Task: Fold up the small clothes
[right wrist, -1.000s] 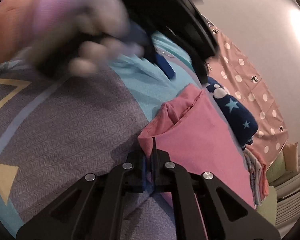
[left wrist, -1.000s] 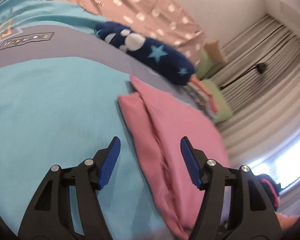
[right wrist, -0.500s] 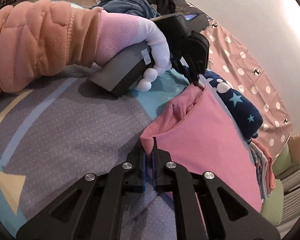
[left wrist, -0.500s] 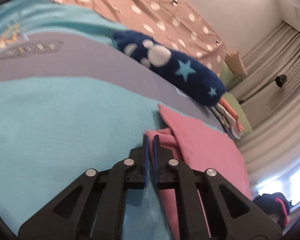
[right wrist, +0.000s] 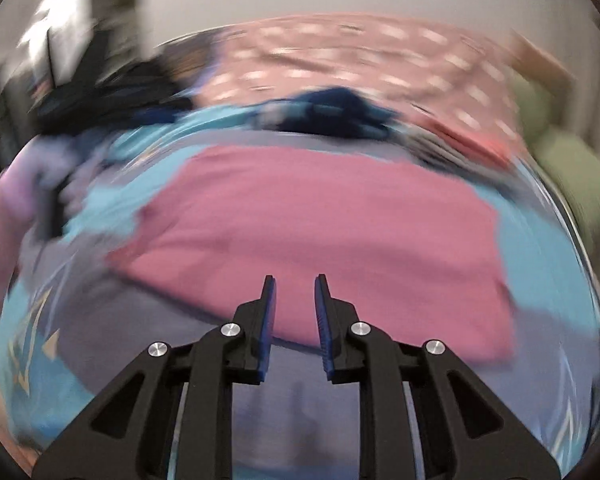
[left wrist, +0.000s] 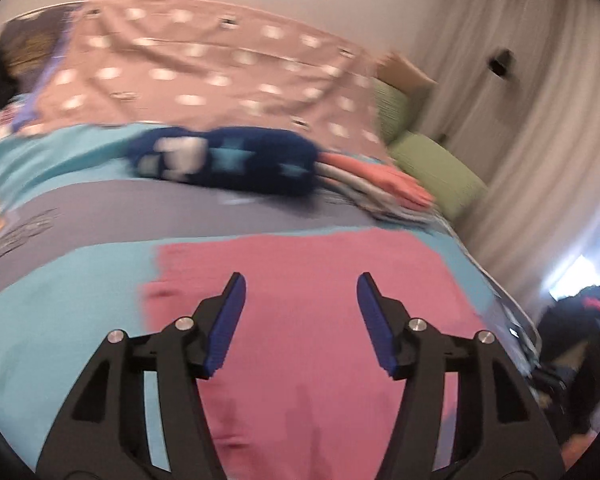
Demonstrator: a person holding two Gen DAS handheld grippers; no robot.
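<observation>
The pink garment point(left wrist: 312, 280) is lying flat on the bed, spread out as a broad folded panel across the turquoise-and-grey bedspread point(left wrist: 60, 280), and nothing is gripping it. In the right wrist view the same pink garment point(right wrist: 320, 232) is stretching wide across the middle of the frame, its near edge just beyond the fingertips.

The left gripper point(left wrist: 300, 308) is hanging above the pink cloth with its jaws spread well apart; they have just been opening, and there is only air between the blue pads point(left wrist: 226, 328), with pink fabric showing below them. The right gripper point(right wrist: 295, 312) is sitting over the near hem with its jaws only narrowly parted; they too have just been opening, and nothing is caught between them.

Beyond the garment, a rolled navy piece with white stars point(left wrist: 224, 164) is lying across the bedspread, and just beside it, to the right, a small stack of folded clothes point(left wrist: 380, 188) topped in coral. Behind those, a dusty-pink dotted cover point(left wrist: 204, 76) is running along the wall, with green cushions point(left wrist: 436, 168) at its right end and pale curtains point(left wrist: 532, 120) hanging past them. Both views are smeared with motion blur, the right one heavily.
</observation>
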